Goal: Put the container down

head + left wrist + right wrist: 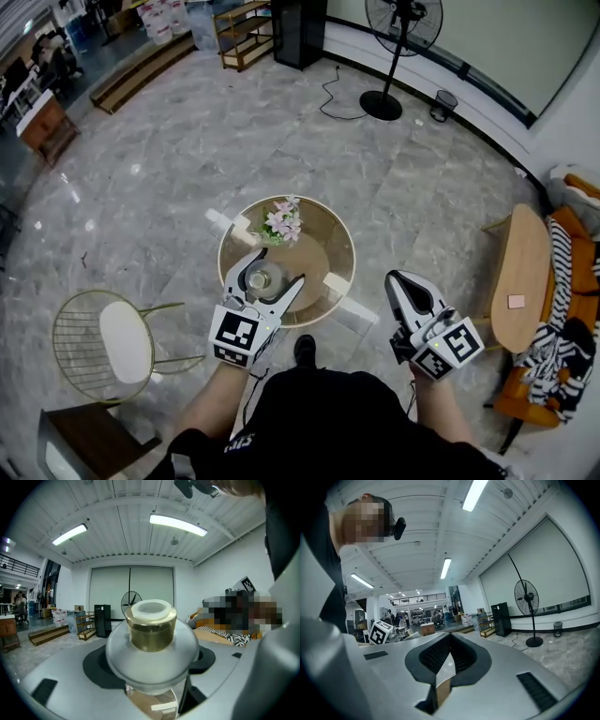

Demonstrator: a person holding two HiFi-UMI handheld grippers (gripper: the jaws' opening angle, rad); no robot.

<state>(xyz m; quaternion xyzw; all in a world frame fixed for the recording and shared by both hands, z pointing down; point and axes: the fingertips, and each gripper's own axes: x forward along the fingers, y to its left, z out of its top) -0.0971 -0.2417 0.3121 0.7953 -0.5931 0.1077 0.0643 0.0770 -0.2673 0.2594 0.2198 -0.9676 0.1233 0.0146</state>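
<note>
Container [151,644] in left hand-held gripper [275,269]

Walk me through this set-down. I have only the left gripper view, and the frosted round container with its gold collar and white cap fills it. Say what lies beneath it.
Observer: In the head view, the frosted round container in the left gripper is over the near-left part of a round glass table with a gold rim. I cannot tell whether it touches.
Operator: Report anything else on that table.
Observer: A pink-and-white flower bunch sits at the table's far edge, apart from the container.
Operator: Give me the right gripper.
Observer: The right gripper has its jaws together with nothing between them. It is off the table's right side, over the floor.
</note>
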